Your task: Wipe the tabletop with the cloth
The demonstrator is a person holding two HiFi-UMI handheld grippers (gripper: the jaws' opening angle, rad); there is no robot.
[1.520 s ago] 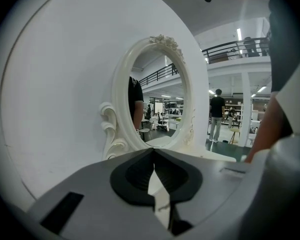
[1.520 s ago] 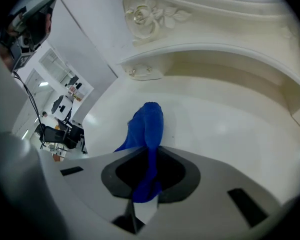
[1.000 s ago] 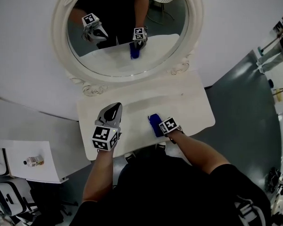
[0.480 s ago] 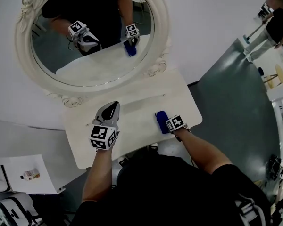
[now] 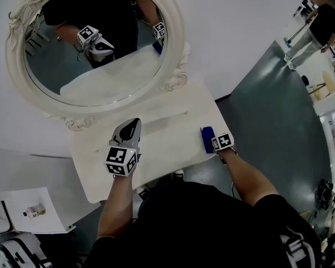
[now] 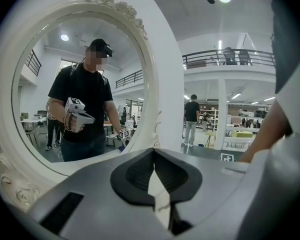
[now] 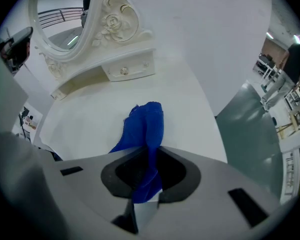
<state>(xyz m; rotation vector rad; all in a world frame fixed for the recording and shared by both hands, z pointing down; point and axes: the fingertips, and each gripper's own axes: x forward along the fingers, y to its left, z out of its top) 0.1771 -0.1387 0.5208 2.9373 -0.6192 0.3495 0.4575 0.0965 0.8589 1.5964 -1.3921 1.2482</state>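
The right gripper (image 5: 214, 143) sits at the right end of the white tabletop (image 5: 162, 133), close to its front edge. Its 2 jaws are clamped on a blue cloth (image 5: 207, 138). In the right gripper view, the cloth (image 7: 146, 126) runs out from between the jaws of the right gripper (image 7: 148, 160) as a bunched strip. Its free end lies forward on the tabletop (image 7: 85, 119), pointing toward the back of the table. Behind it, a small drawer (image 7: 130, 68) with a round knob sits under the carved foot of the mirror frame (image 7: 115, 14).

The left gripper (image 5: 133, 125) is over the left-middle part of the tabletop, well apart from the cloth, with its tips aimed at the oval mirror (image 5: 176, 49). In the left gripper view, the jaws of the left gripper (image 6: 153, 156) meet tip to tip with nothing between them. Whether this gripper touches the table cannot be told. The mirror (image 6: 157, 79) fills the left of that view and reflects the person holding both tools.

Grey-green floor (image 5: 279, 121) lies to the right of the table. A small bottle (image 5: 34, 210) stands on a separate white surface at the lower left.
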